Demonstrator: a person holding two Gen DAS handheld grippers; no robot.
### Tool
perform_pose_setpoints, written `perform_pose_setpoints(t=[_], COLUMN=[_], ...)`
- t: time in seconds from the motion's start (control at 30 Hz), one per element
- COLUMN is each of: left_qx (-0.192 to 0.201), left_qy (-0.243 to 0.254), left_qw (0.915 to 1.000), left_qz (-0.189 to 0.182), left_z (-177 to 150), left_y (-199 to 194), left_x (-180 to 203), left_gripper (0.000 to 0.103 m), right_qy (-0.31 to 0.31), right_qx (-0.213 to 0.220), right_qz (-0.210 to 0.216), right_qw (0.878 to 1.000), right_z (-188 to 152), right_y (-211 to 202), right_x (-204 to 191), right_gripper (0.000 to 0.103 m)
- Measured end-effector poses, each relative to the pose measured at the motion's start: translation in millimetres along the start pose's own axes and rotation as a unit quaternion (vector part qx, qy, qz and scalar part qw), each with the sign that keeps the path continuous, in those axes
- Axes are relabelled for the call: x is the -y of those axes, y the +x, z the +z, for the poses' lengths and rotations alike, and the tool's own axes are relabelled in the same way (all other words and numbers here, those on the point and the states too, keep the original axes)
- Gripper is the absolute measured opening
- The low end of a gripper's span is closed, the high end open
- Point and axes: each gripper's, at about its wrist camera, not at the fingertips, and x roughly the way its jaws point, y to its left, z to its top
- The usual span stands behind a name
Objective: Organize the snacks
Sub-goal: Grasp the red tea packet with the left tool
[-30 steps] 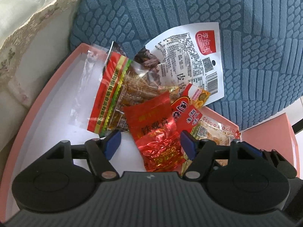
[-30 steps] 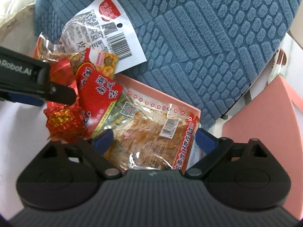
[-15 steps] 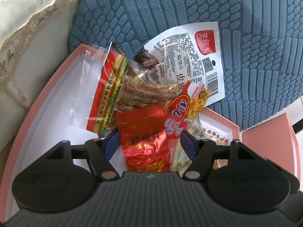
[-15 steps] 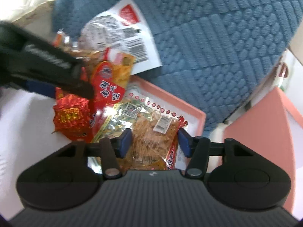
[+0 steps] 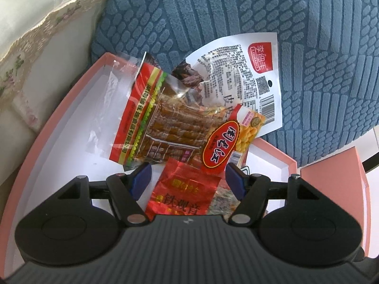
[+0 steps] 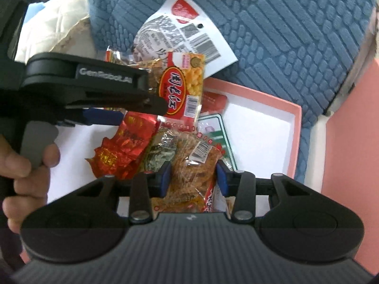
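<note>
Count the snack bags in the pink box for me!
6 show: white bag against the cushion, striped clear bag, corn bag, red foil bag, silver bag, and orange bag between the right claw. More may hide underneath.

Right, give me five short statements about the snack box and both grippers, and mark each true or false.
1. The snacks lie in a pink box with a white inside. True.
2. The left gripper is clamped flat on the red foil packet. False: its jaws stand wide apart around it.
3. A blue cushion lies behind the box. True.
4. The right gripper straddles a clear packet of orange strips. True.
5. The white barcode packet lies wholly inside the box. False: it leans onto the cushion.
</note>
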Motion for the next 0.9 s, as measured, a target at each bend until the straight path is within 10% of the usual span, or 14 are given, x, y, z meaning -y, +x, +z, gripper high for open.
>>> perform_pose_setpoints(t=[0.9], left_qx=[-0.010], left_qy=[0.076], left_qw=[0.9971], left_qz=[0.000], left_z=[-61], left_y=[-29], left_x=[7], left_gripper=[0.075], right_qy=[0.025], right_qx=[0.006], right_qz=[-0.024], right_qw=[0.999], right_z=[-19], right_y=[-18], right_x=[13], right_gripper=[0.043])
